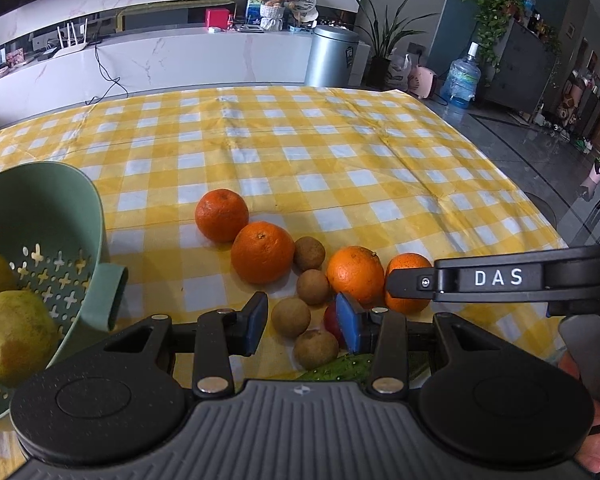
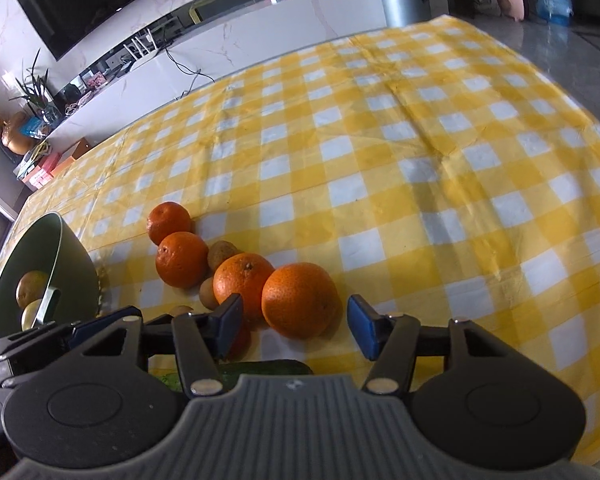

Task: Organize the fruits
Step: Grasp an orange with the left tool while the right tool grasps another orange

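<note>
Left wrist view: the left gripper (image 1: 302, 322) is held with jaws apart over small brown fruits (image 1: 291, 317), nothing clamped. These are judged light, firm and apt to roll. A red fruit (image 1: 332, 320) is half hidden behind a pad; the colander (image 1: 88, 216) is cut off.

Right wrist view: the right gripper (image 2: 296, 326) has its jaws apart around an orange (image 2: 299, 300) on the bench (image 2: 420, 160), untouched. The orange is judged firm, best gripped across its middle. A cucumber (image 2: 268, 368) is mostly hidden.

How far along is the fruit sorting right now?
Done: two yellow-green pears lie in the green plastic colander. In hand: nothing yet; the right gripper stands open around the nearest orange, the left gripper open above the small brown fruits. Left: four oranges and the brown fruits on the yellow checked tablecloth.
</note>
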